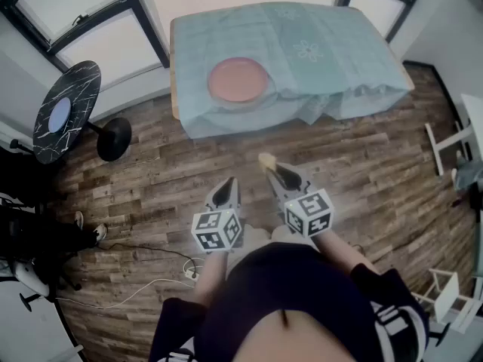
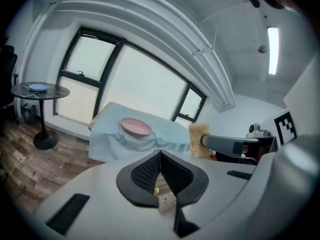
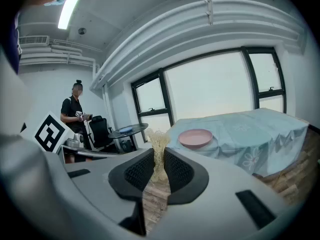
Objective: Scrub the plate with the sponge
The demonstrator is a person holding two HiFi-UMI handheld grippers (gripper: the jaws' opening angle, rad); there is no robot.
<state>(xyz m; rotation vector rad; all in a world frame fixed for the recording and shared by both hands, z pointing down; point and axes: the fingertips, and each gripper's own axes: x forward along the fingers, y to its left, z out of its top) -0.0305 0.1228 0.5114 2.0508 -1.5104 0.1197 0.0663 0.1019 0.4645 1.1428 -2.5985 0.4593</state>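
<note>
A pink plate [image 1: 236,81] rests on the table's light blue cloth [image 1: 332,59], far ahead of me. Both grippers hang over the wooden floor, well short of the table. My right gripper [image 1: 270,168] is shut on a pale yellow sponge [image 1: 266,160], which sticks up between its pads [image 3: 159,149]. The left gripper [image 1: 226,183] is shut with nothing in it, its pads meeting [image 2: 159,156]. In the left gripper view the plate [image 2: 136,127] lies ahead and the sponge [image 2: 199,140] shows at the right. In the right gripper view the plate [image 3: 195,138] sits right of the sponge.
A round black marble side table [image 1: 64,111] carrying a blue dish stands at the left. Cables [image 1: 151,266] trail over the floor near my feet. White furniture [image 1: 453,138] stands at the right. Another person [image 3: 75,114] stands far off at the left of the right gripper view.
</note>
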